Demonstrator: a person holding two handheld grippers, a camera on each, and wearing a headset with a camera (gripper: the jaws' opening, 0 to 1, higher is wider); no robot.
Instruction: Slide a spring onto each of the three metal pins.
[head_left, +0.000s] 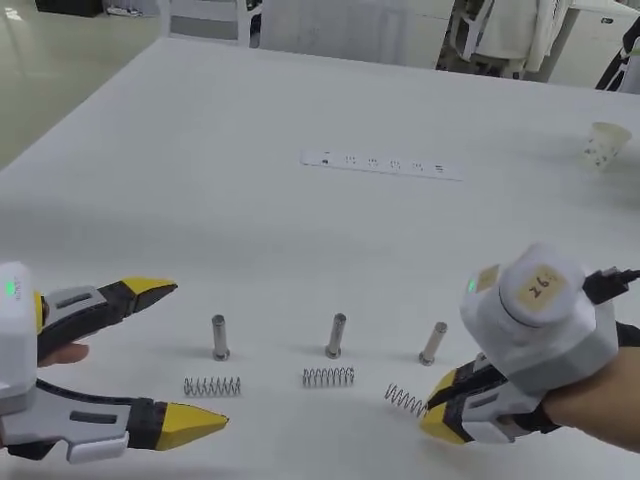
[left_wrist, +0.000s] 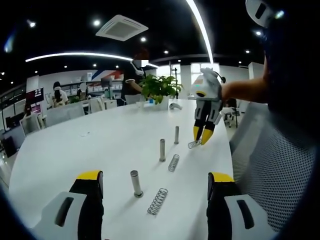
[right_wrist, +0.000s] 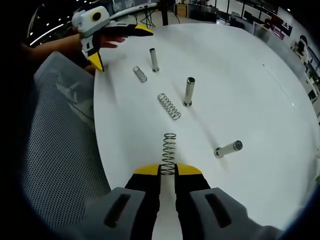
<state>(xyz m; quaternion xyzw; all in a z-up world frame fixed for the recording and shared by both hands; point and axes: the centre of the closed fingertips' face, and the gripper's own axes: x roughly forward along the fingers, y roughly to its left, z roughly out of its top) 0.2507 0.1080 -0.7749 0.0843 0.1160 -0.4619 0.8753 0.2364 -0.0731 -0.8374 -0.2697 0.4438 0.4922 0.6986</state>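
Right gripper view: right gripper (right_wrist: 168, 170) pinches one spring (right_wrist: 169, 149) by its end; next, it likely needs lifting and threading onto the pin (right_wrist: 227, 148) ahead-right. Left gripper (left_wrist: 155, 176) gapes.

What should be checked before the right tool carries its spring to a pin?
1. Grip: the right tool is shut on one end of the right spring: ok.
2. Free end of that spring points ahead, clear of the tool: ok.
3. Target: the right pin stands upright and bare: ok.
4. Spring lined up over that pin: not ok, the pin stands off to one side.
5. The left tool is open and apart from the pins: ok.
6. Spring lifted off the table: cannot tell.
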